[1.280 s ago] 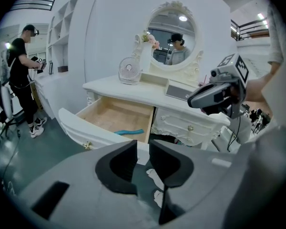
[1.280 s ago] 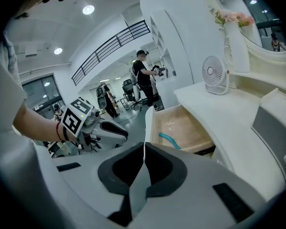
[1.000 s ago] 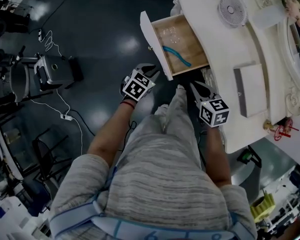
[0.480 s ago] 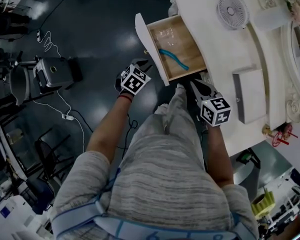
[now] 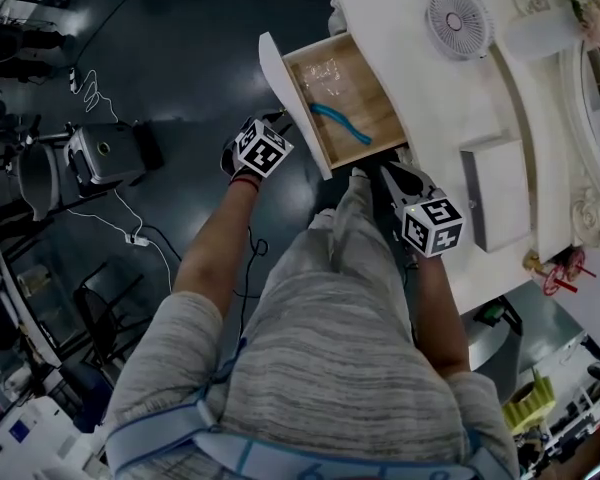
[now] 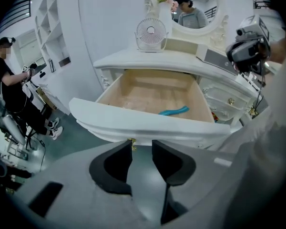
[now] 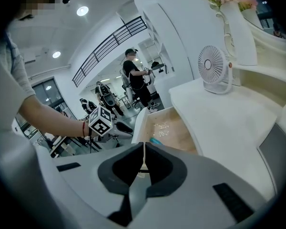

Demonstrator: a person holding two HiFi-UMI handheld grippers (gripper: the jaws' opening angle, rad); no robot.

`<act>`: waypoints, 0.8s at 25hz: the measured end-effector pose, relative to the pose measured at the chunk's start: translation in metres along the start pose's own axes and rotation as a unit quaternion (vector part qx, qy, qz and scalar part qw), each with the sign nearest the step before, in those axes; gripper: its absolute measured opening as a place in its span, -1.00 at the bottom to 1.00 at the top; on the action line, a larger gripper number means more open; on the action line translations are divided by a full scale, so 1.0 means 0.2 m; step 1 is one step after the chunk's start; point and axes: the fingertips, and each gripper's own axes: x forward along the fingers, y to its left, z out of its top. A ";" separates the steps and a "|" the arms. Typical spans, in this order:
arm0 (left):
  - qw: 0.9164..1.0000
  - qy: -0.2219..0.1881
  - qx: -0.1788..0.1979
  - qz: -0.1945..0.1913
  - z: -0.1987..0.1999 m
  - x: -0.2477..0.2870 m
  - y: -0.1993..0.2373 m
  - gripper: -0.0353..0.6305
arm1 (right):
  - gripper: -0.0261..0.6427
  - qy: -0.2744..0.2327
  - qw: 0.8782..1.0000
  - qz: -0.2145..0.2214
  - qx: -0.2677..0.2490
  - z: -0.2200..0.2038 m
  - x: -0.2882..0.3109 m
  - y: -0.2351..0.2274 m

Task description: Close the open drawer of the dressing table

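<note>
The dressing table's point(image 5: 410, 63) drawer point(image 5: 282, 86) stands pulled out, with a wooden floor and a blue curved thing point(image 5: 340, 125) inside. My left gripper point(image 5: 277, 121) hangs just in front of the white drawer front point(image 6: 148, 123), low at its middle. Its jaws are opening; the left gripper point(image 6: 142, 146) has only the small gold knob point(image 6: 131, 141) near the left jaw's tip, and nothing is pressed. My right gripper point(image 5: 391, 174) is held beside the table edge near the drawer's side, shut and empty. The right gripper point(image 7: 144, 149) looks over the drawer point(image 7: 164, 128).
A small white fan point(image 5: 458, 20) and a flat grey box point(image 5: 492, 190) sit on the tabletop. A grey machine point(image 5: 105, 150) with cables lies on the dark floor to the left. A person point(image 6: 9, 85) stands behind on the left. My legs are close under the drawer.
My left gripper has moved up and left, from beside the drawer's corner to in front of its white front, and its jaws have widened. The right gripper has barely shifted.
</note>
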 end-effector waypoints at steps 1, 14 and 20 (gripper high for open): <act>1.000 0.006 0.005 0.001 0.00 0.01 0.01 -0.52 | -0.87 0.001 1.000 0.000 0.001 0.00 0.00 0.00; 0.996 0.067 0.055 0.000 -0.07 0.19 0.13 -0.52 | -0.87 0.013 1.000 0.000 0.001 -0.02 -0.03 -0.06; 0.996 0.064 0.068 -0.010 -0.05 0.19 0.13 -0.52 | -0.87 0.012 1.000 -0.006 0.003 0.00 -0.04 -0.07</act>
